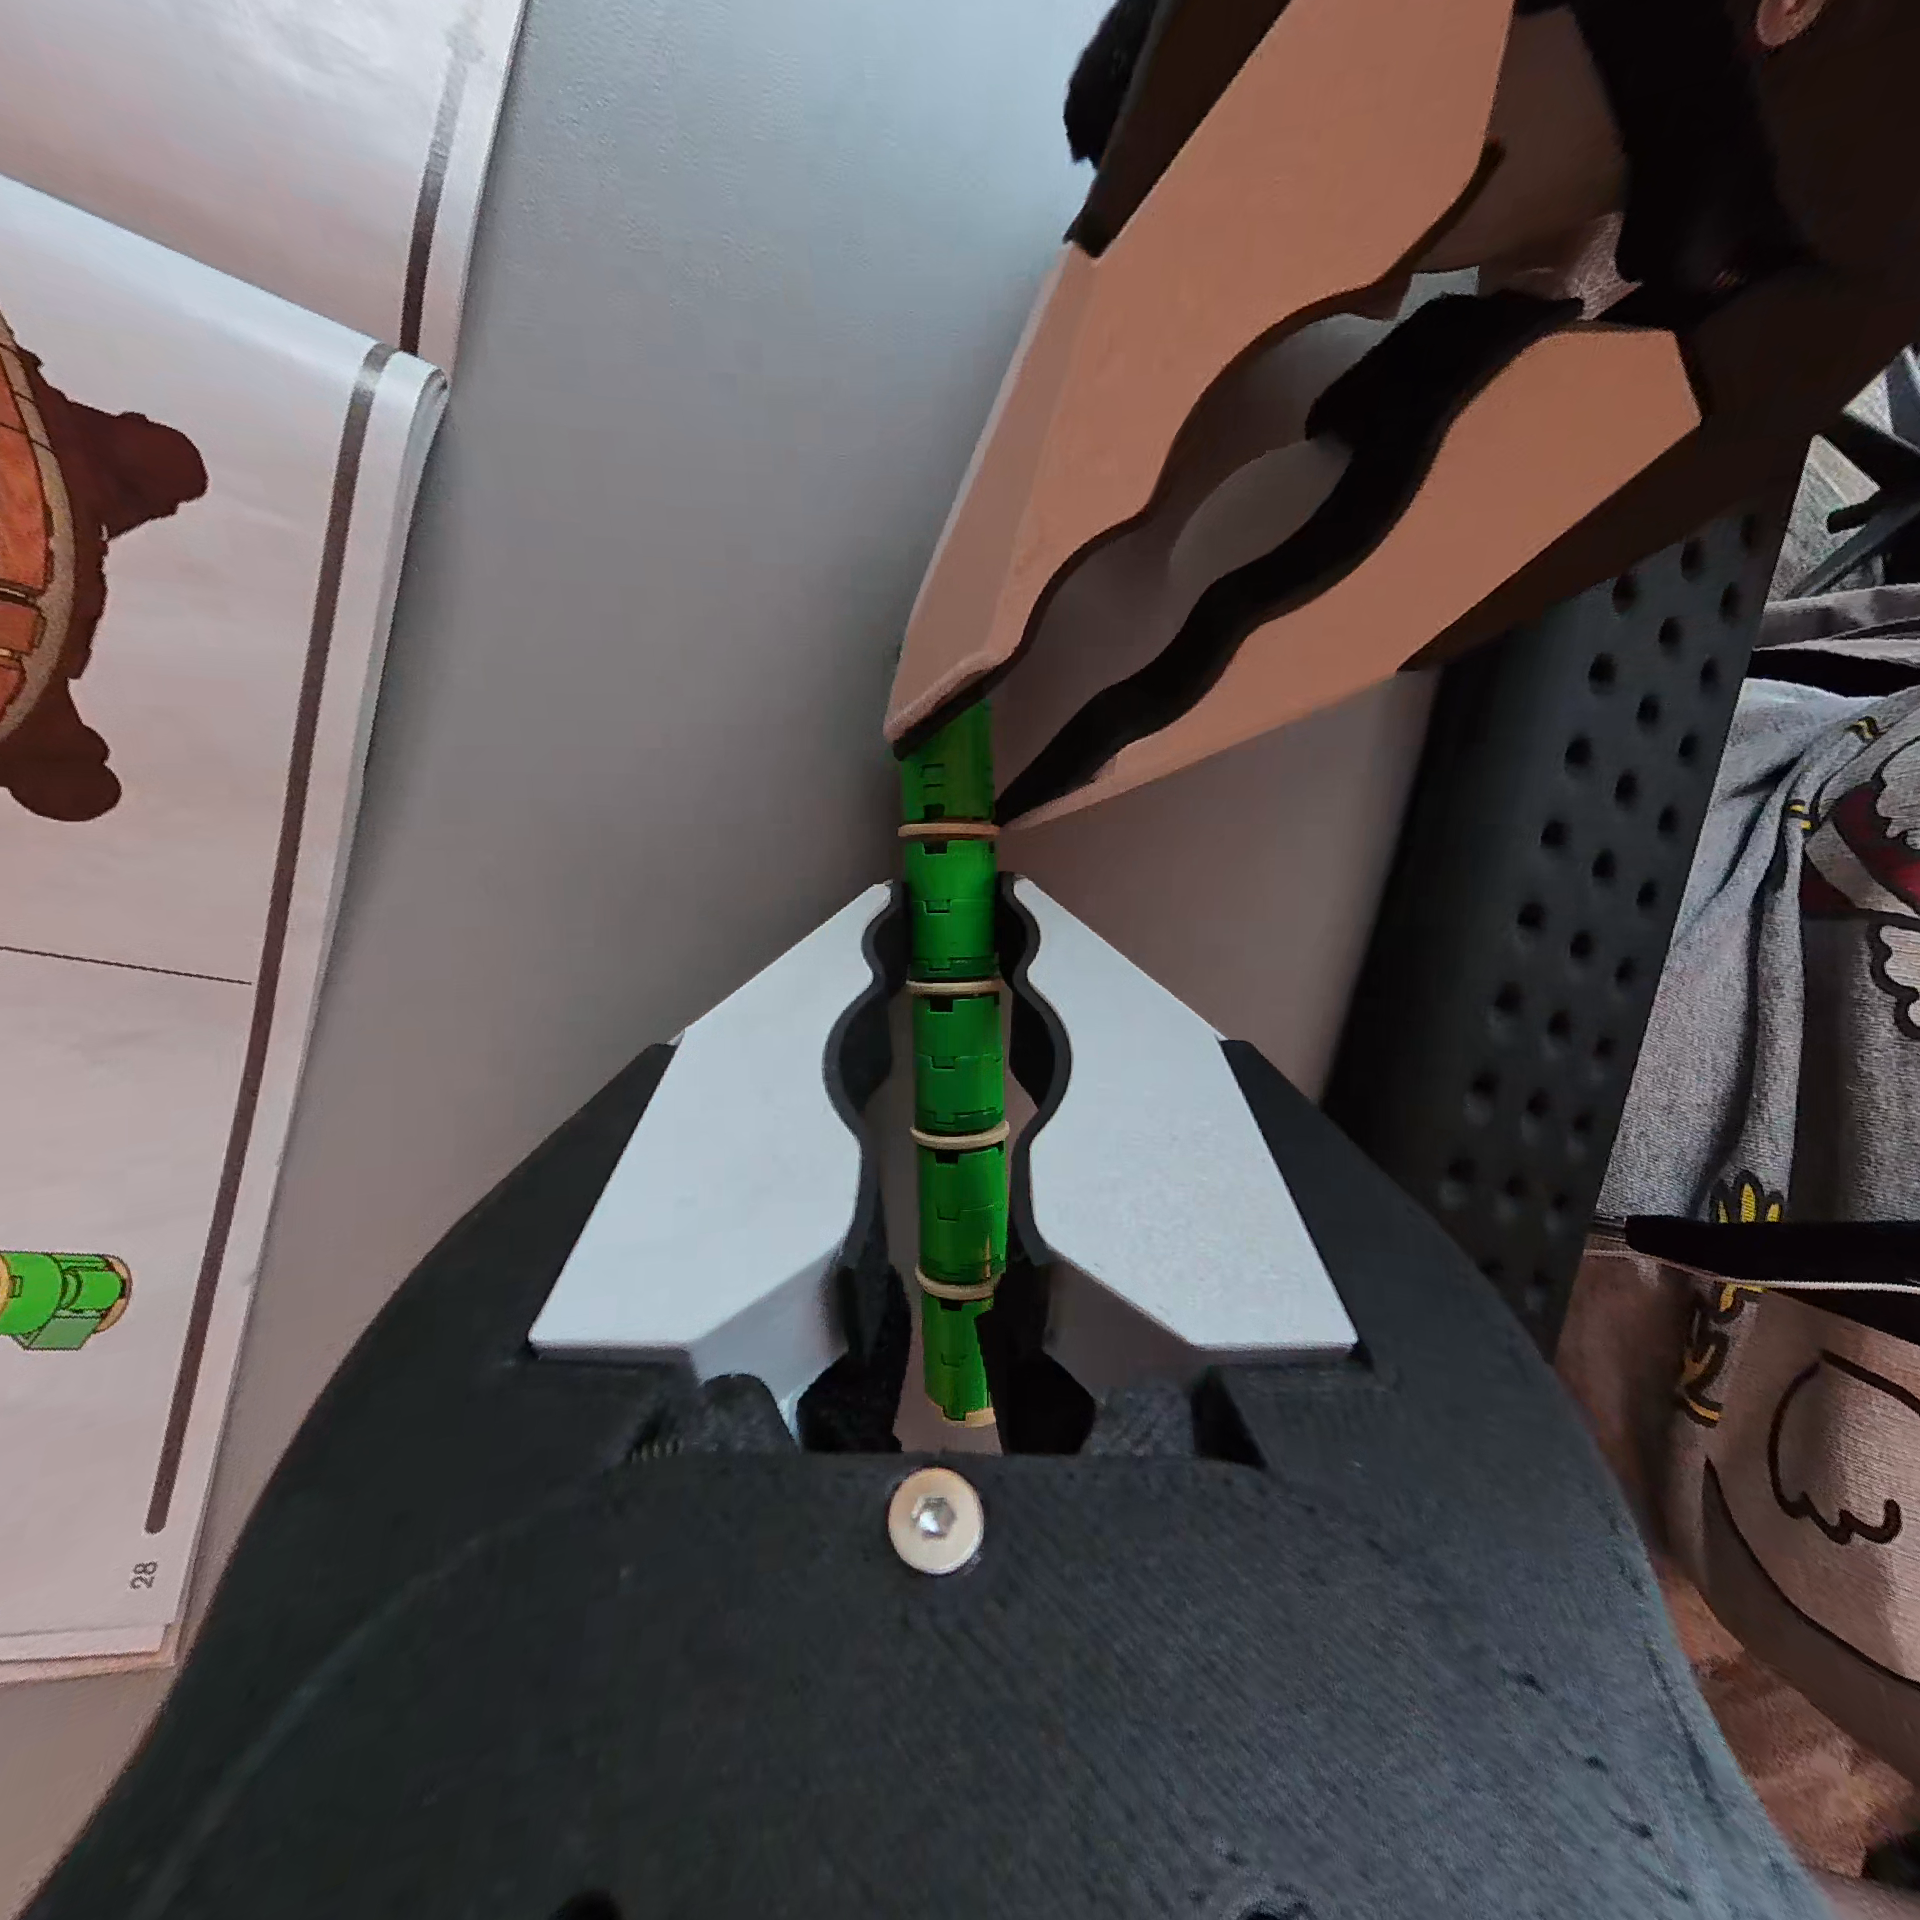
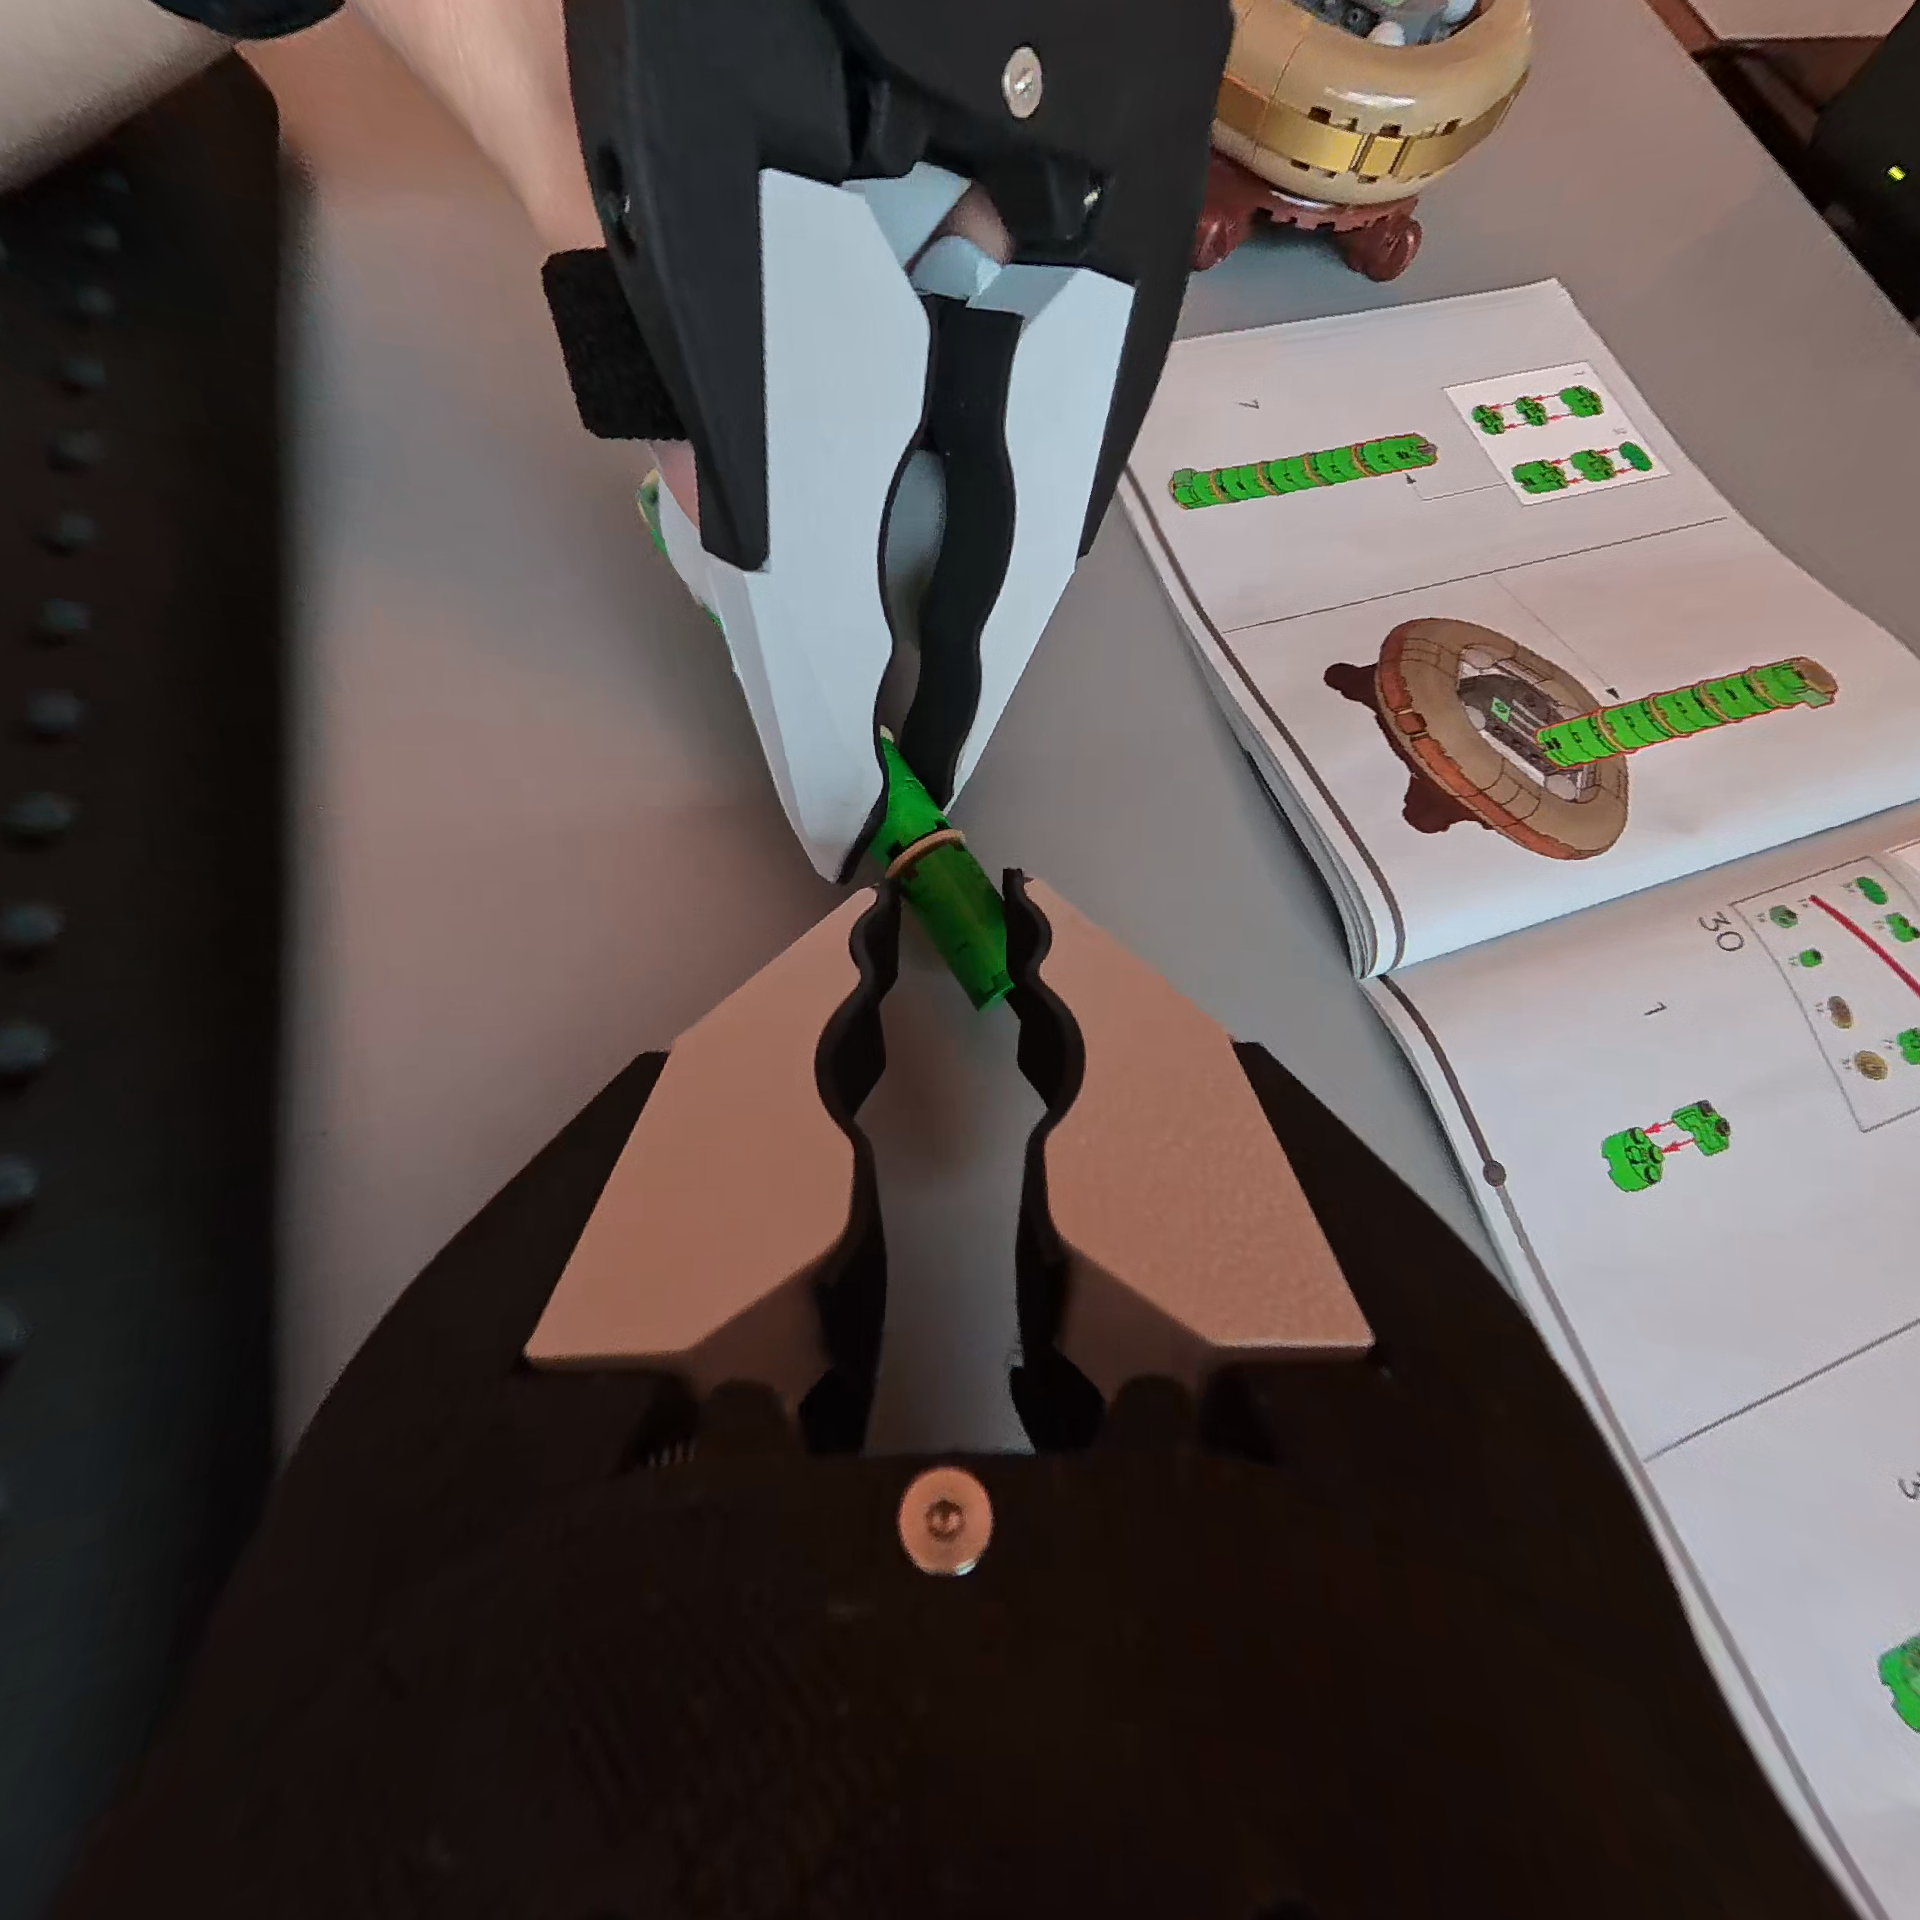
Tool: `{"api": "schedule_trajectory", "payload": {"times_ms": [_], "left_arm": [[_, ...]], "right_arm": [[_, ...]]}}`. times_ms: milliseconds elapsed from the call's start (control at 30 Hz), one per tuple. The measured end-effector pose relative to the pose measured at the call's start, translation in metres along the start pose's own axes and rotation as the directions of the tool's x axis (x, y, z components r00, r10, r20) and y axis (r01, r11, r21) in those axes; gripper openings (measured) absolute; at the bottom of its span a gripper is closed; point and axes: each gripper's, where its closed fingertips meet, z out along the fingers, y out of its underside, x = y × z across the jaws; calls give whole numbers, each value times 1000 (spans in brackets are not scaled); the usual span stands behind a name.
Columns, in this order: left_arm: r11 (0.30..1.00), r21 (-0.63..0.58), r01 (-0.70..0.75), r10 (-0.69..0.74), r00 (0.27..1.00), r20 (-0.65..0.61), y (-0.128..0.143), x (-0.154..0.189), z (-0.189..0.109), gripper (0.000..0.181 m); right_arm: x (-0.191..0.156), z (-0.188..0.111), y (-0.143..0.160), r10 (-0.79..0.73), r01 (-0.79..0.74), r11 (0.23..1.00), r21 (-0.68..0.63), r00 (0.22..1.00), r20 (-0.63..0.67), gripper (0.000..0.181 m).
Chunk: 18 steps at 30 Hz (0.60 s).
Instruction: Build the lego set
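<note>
A green lego stalk of stacked round bricks with thin tan rings lies lengthwise between my left gripper's grey fingers. My left gripper is shut on it. My right gripper, with tan-brown fingers, comes in from the upper right and its tips close on the stalk's far end. In the right wrist view the stalk's end sits tilted between the tips of my right gripper. The left gripper reaches down from above and holds the rest of the stalk, which it mostly hides.
An open instruction booklet lies on the grey table at the right; it also shows in the left wrist view. A tan round lego pot on a dark brown stand stands at the back. A dark perforated surface and patterned cloth are alongside. Less than 4 cm separates the two grippers' tips.
</note>
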Motion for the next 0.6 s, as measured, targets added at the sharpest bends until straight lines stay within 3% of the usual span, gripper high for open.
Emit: {"api": "schedule_trajectory", "payload": {"times_ms": [367, 600], "left_arm": [[992, 44, -121, 118, 990, 79, -5, -3, 2, 15], [998, 55, -34, 32, 999, 42, -1, -1, 1, 15]], "right_arm": [[1, 1, 5, 32, -32, 999, -7, 999, 27, 17], [-1, 2, 3, 148, -150, 988, 23, 985, 86, 18]]}}
